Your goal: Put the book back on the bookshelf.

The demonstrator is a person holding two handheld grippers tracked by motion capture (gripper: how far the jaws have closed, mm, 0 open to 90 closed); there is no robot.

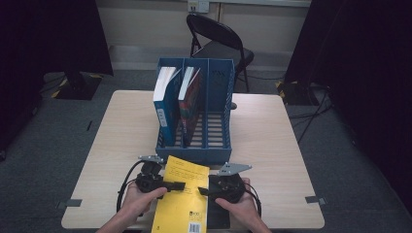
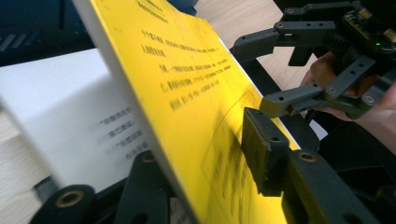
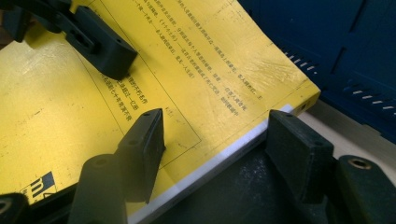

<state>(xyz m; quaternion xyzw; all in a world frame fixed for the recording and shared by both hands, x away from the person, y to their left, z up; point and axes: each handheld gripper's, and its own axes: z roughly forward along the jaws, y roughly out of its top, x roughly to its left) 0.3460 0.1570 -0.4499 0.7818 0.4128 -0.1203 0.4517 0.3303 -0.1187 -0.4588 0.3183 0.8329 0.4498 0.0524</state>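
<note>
Left claw (image 1: 177, 186) apparently clamps yellow book (image 1: 184, 194) at lower centre; right claw (image 1: 201, 191) straddles its edge, gaping. Next: lift toward blue rack (image 1: 194, 145).

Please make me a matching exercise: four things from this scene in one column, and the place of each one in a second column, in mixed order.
Things:
1. yellow book
2. blue book
3. red book
4. black chair

Places:
A. left compartment of the blue rack
B. on the floor behind the table
C. on the table, in front of the rack
D. middle compartment of the rack

Right pairs: 1-C, 2-A, 3-D, 4-B
</note>
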